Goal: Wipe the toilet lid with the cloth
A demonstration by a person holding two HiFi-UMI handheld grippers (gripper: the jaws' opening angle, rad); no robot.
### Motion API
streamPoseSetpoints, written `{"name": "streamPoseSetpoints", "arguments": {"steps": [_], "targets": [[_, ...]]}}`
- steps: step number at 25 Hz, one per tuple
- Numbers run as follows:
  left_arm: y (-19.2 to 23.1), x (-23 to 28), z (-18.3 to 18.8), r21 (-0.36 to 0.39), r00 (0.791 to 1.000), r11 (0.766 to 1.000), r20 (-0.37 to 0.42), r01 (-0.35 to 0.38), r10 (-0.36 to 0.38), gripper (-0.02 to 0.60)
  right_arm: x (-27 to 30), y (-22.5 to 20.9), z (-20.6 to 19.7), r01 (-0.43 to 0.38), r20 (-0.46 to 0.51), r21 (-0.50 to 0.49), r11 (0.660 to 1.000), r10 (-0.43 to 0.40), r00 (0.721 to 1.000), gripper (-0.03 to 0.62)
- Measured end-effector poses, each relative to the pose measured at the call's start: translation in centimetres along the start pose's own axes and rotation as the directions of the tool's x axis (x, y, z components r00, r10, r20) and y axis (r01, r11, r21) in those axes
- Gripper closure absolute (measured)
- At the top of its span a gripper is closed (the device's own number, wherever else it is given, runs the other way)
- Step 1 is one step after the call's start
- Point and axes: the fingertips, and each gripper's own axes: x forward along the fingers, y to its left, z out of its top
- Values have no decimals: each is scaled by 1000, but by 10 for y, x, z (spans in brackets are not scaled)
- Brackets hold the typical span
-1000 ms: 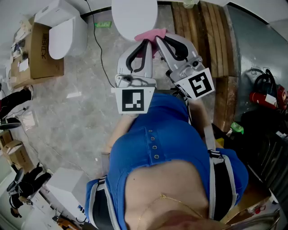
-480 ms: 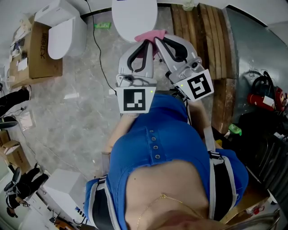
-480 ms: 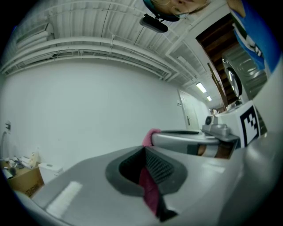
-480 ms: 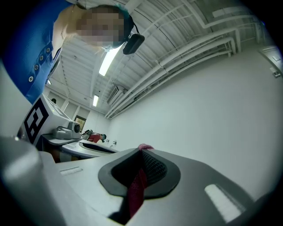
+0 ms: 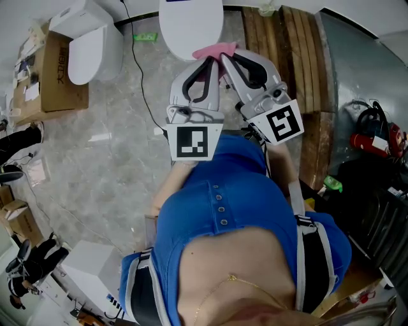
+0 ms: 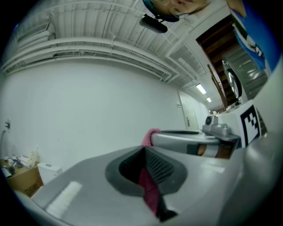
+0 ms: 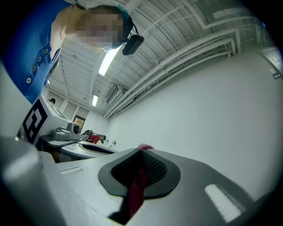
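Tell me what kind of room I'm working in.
Likely a storeroom or workshop, not a bathroom: a toilet and a second toilet stand on open floor, beside cardboard boxes and wooden planks.

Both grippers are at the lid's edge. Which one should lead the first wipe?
Left, probably: both clamp the cloth, but the left gripper faces the lid more squarely; the right gripper sits by its right edge.

Looks steeply down from head height onto the left gripper [image 5: 207, 59], right gripper [image 5: 224, 57] and toilet lid [image 5: 191, 22], and from close behind each pair of jaws faces upward at wall [image 6: 88, 110] and ceiling [image 7: 185, 39], sharing the pink cloth [image 5: 215, 48].
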Motion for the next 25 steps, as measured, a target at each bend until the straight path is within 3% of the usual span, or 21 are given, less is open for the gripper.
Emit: {"name": "streamPoseSetpoints", "arguments": {"steps": [9,25], "targets": [[16,-10,-7,-7,1000,1000,-11,-16,15,583,12,16,-5,-12,-17,-20,1000,12,1000,583],[17,-11,-4,54,999,998,-16,-33,34,584,13,19,-3,-38,-15,-31,999,37,999,585]]}}
